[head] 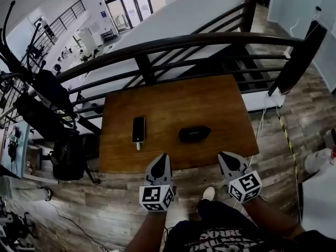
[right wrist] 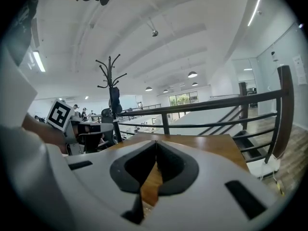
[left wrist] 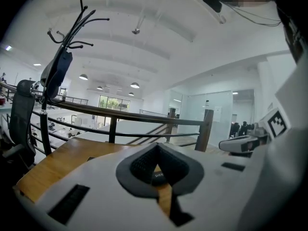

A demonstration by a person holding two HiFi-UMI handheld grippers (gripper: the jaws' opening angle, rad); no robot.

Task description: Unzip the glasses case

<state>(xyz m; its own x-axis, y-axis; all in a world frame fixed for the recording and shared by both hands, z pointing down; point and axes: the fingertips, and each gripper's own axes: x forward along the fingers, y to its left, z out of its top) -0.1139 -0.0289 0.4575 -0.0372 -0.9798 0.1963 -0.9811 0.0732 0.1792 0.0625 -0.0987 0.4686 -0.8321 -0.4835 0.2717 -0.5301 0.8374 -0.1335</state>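
The black glasses case (head: 194, 134) lies zipped shut on the wooden table (head: 220, 104), right of centre. My left gripper (head: 163, 157) hangs over the table's near edge, short of the case and to its left, jaws shut and empty. The right gripper (head: 223, 156) is level with it, short of the case and to its right, also shut on nothing. In the left gripper view the closed jaws (left wrist: 156, 146) point over the table, and a bit of the case (left wrist: 159, 176) shows through the gap below the tips. The right gripper view shows closed jaws (right wrist: 155, 143) over bare wood.
A black phone (head: 138, 129) lies on the table left of the case. A dark metal railing (head: 173, 43) runs behind the table, with a drop beyond it. A coat rack with dark bags (head: 37, 96) and a black chair (head: 68, 159) stand at the left. A shoe (head: 208, 193) is on the floor.
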